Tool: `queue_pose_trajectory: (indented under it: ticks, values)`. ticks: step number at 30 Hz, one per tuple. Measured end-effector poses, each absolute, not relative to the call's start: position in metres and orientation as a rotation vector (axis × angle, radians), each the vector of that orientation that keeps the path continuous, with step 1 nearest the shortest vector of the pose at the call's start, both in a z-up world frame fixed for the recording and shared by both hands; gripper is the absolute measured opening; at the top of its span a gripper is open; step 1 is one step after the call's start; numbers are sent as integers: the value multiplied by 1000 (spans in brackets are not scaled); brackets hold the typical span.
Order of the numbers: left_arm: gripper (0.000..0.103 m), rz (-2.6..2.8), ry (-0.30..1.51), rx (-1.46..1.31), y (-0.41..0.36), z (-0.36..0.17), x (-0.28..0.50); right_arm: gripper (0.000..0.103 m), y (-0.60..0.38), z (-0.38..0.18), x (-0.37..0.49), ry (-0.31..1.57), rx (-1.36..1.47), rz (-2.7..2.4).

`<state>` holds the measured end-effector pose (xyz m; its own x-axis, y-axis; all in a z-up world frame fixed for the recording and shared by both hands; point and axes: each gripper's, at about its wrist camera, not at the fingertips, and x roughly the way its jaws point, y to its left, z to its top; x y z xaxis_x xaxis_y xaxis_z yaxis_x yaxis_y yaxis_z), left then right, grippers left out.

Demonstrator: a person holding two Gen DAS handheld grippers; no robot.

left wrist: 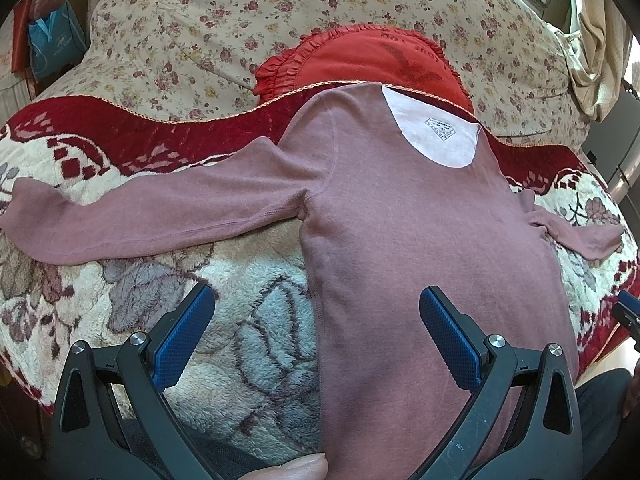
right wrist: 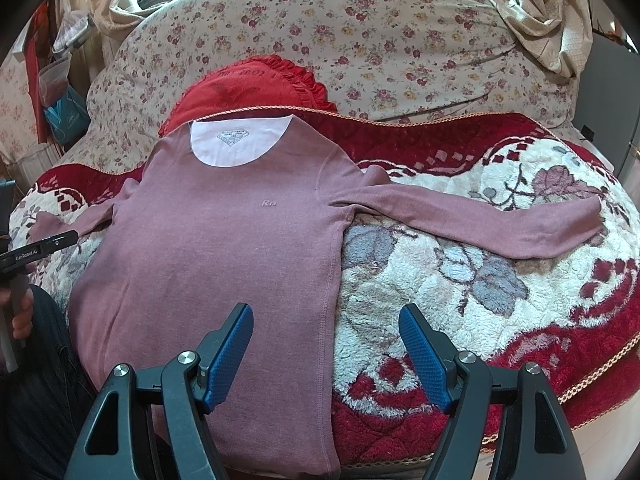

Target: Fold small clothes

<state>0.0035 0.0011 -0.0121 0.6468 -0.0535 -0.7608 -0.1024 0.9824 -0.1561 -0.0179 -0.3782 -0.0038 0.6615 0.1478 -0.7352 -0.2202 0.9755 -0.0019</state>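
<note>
Lying spread flat on the plush floral blanket (left wrist: 248,320), the mauve long-sleeved shirt (left wrist: 400,220) faces up with its white inner neck lining (left wrist: 428,128) pointing away from the cameras and its hem hanging toward the viewer over the blanket's near edge. One sleeve (left wrist: 140,220) stretches straight out from the shirt's body across the blanket; the other sleeve (right wrist: 480,216) does the same on the opposite side. Small "Rn" lettering (right wrist: 270,203) sits on the chest.

The left gripper (left wrist: 316,336) hovers above the shirt's lower edge with its blue-padded fingers (left wrist: 188,332) spread wide, holding nothing; one finger is over the blanket beside the shirt, the other over the fabric. The right gripper (right wrist: 326,344) is likewise wide open and empty, straddling the shirt's side seam.

Just beyond the shirt's collar lies a red ruffled pillow (left wrist: 360,60), partly tucked under the blanket's trim. Farther behind the shirt is a rose-print quilt (right wrist: 360,32). A blue bag (left wrist: 52,40) hangs well off to the side of the shirt, its contents too unclear to make out.
</note>
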Motion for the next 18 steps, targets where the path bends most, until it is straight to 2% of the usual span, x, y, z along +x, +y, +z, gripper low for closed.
queue_pose_trajectory:
  ticks: [18]
  values:
    - [102, 6, 862, -236, 7, -1, 0, 74, -371, -8, -14, 848, -108, 214]
